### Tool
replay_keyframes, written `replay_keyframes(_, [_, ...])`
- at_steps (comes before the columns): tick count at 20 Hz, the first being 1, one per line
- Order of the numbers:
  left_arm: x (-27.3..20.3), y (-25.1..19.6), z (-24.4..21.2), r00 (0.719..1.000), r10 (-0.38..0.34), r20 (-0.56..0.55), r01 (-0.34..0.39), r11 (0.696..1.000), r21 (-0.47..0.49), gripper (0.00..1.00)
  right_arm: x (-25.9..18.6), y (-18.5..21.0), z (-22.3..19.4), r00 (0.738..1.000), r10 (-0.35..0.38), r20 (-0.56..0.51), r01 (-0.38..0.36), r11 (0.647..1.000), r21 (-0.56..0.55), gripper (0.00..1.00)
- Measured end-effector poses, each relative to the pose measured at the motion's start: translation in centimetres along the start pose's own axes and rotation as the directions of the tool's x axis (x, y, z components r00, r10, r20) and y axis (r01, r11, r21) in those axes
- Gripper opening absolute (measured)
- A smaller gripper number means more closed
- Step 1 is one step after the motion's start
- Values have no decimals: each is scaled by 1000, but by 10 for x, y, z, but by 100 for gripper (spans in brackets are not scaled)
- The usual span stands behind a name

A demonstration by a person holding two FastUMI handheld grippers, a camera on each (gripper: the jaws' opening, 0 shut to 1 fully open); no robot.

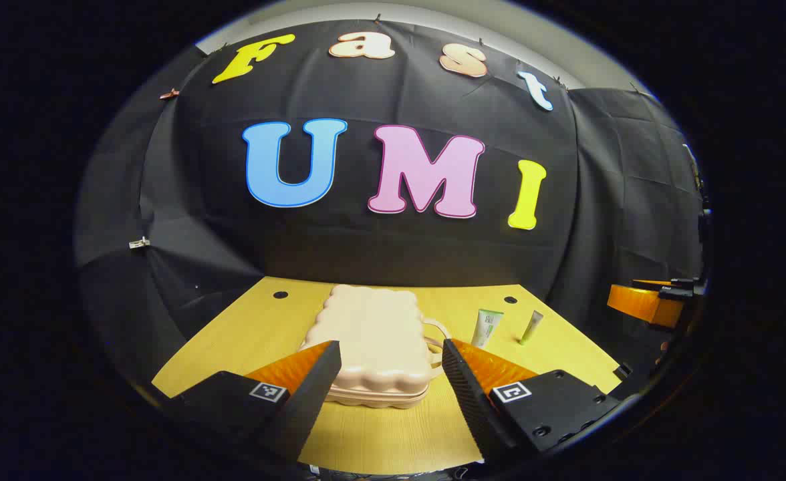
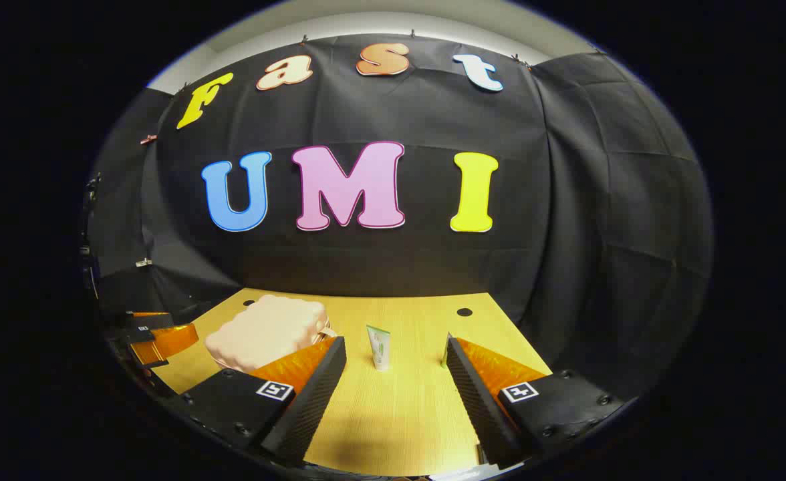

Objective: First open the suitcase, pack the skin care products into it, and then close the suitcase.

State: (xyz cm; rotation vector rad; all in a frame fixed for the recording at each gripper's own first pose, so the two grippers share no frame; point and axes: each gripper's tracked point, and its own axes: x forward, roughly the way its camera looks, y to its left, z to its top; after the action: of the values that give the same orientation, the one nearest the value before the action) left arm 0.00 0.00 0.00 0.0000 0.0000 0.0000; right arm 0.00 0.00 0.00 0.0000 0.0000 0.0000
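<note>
Two tubes stand upright on my wooden table [image 1: 379,434]: a squat white one with a green label [image 1: 487,327] and a slimmer, paler one [image 1: 531,327] just right of it. Left of them lies the suitcase [image 1: 373,344], a pale pink hard shell with scalloped edges (biscuit-shaped, really), closed and flat, its looped handle [image 1: 438,341] facing the tubes. I see my left gripper [image 1: 391,357] spread wide, ridged fingers flanking the case without touching. My right gripper [image 2: 396,357] is equally parted, holding nothing, the white tube framed between its fingers farther off.
</note>
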Motion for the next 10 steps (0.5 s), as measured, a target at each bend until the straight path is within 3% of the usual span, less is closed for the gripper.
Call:
replay_keyframes(6, [28,-18,4,1000,3,-23,-4,1000,-5,96,34,-18,-1,1000,13,-23,-13,1000,11,96])
replay_keyframes(7, [34,-21,5,1000,9,-23,-9,1000,-3,92,39,-22,1,1000,16,-24,-15,1000,16,96])
replay_keyframes(10, [46,-28,6,999,33,-26,-33,999,-5,96,59,-31,4,999,32,-28,-31,999,36,96])
